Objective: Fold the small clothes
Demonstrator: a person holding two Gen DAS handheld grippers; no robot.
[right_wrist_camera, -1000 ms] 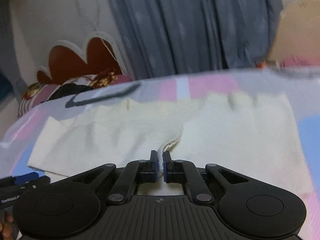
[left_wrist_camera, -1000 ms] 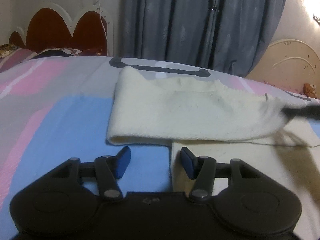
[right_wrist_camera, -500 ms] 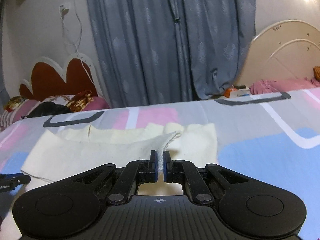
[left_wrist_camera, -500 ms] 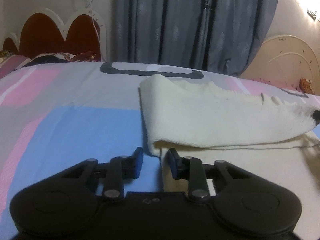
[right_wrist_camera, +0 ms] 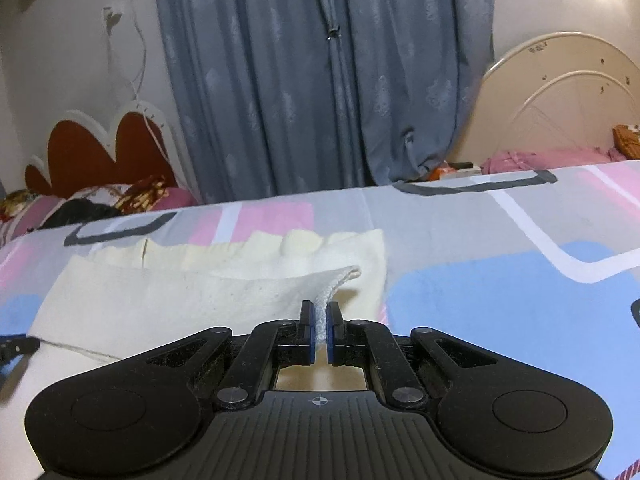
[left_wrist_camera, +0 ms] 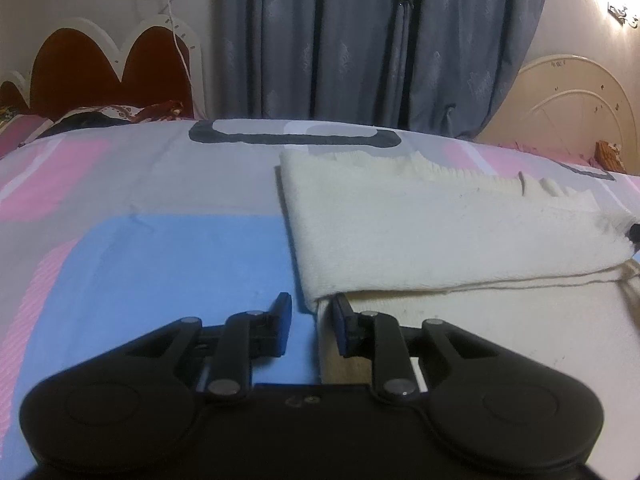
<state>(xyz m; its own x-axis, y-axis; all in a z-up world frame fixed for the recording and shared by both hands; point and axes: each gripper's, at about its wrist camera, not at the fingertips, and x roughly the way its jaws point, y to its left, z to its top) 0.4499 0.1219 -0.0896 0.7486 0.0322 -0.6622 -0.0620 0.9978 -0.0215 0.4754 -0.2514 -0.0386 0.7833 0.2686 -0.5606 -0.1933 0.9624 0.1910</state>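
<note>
A: Where does the cloth sit?

B: One cream garment (left_wrist_camera: 440, 240) lies on the bed (left_wrist_camera: 160, 248), on the pink, blue and grey sheet. Its upper layer is doubled over the lower one, fold edge running across the near side.

A: Tools?

B: Two. The right tool (right_wrist_camera: 319, 330) has its jaws pinched tight on a twisted corner of the garment (right_wrist_camera: 224, 296), raised a little off the layer beneath. The left tool (left_wrist_camera: 310, 322) sits at the fold's near corner with its jaws closing. The garment's side edge lies between them, but a clear gap shows on the left pad's side, so I judge no grip there yet.

A: Risks?

B: Three, as I read it. If the left jaws close on only the bottom layer, the fold peels open when lifted. If they catch the sheet too, the bed cover drags along. And the right grip is on a thin bunched corner, so a sharp pull could slip it out and the top layer would flop back crooked.

A: Count?

B: One garment, two tools, one loose thread (left_wrist_camera: 540, 280) along the fold, two headboards behind, one curtain (left_wrist_camera: 360, 40). No other clothes that I can make out on the sheet.
</note>
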